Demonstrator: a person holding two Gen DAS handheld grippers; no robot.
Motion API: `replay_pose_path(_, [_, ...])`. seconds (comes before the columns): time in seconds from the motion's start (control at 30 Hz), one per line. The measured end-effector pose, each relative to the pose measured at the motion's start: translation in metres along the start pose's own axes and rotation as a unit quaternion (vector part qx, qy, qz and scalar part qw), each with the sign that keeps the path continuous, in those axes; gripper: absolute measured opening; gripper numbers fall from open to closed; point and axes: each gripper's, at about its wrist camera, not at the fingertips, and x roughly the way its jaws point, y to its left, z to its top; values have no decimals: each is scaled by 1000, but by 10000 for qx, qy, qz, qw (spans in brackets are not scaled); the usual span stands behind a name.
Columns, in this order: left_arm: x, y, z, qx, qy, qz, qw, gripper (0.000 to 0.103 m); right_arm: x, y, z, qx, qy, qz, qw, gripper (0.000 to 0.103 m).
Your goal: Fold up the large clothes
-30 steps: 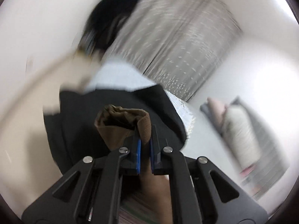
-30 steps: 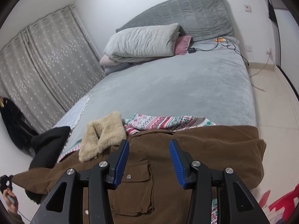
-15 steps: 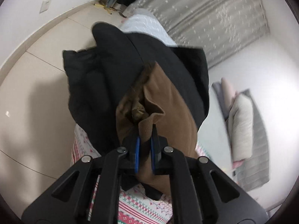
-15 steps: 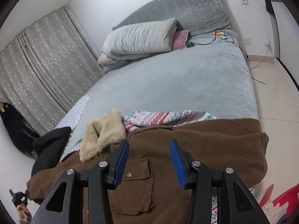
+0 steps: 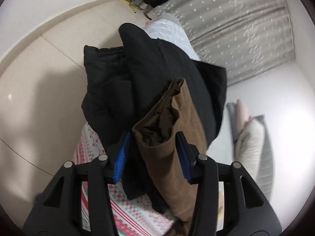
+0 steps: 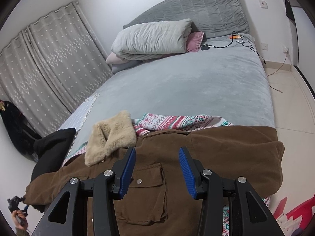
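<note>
Folding is barely begun: brown coat [image 6: 206,157] lies spread out; left gripper [image 5: 153,155] is opening around its sleeve [image 5: 169,137], right gripper [image 6: 157,169] hangs half-open, empty.

Our bed [image 6: 196,86], grey-covered

Near edge: we see a brown coat [image 6: 216,149], patterned blanket [image 6: 177,121], black jacket [image 6: 53,143]; far end: folded quilt [image 6: 151,37].

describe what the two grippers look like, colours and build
Both look alike. The left gripper and the right gripper have matte black angular frames with triangular cut-outs, round silver pivot bolts, and two fingers faced with ribbed bright blue pads. No cables or markings show on either.
</note>
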Motion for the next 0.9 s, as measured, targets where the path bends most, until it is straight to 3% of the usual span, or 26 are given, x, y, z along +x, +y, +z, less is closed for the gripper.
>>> replay_pose_path(0.03, [3,-9,-1,128,25,28,9999,35,1,0,0,14,16,-13,10000,47])
replay_pose_path(0.07, [3,-13,0,142,-22,54,9999,14,3,0,0,27,36,-19,10000,47])
replay_pose_path(0.17, [-19,-35,5,50,-337,-382,9987,13,5,0,-1,82,102,16,9999,47])
replay_pose_path(0.33, [-55,-86,9,780,-1018,-636,9897,12,-2,-9,2,208,36,92,9997,53])
replay_pose_path(0.43, [-31,-106,13,1382,-1064,-57,9847,12,-2,-21,4,420,65,105,9990,56])
replay_pose_path(0.53, [-1,-107,17,1812,-838,195,9797,13,12,-30,2,509,444,211,9975,62])
replay_pose_path(0.6, [9,-94,18,1645,-592,325,9841,16,26,-42,-3,645,721,279,9949,64])
replay_pose_path(0.67, [12,-73,17,927,-210,18,9955,18,42,-67,-11,1178,1058,275,9870,64])
replay_pose_path(0.73, [8,-70,20,776,-194,-88,9968,18,63,-100,-24,1984,1477,479,9677,64])
replay_pose_path(0.8, [4,-73,21,883,-311,1,9956,28,82,-123,-38,2532,1772,644,9489,64])
replay_pose_path(0.9, [7,-71,21,783,-132,158,9967,32,105,-146,-52,2779,1950,408,9397,64])
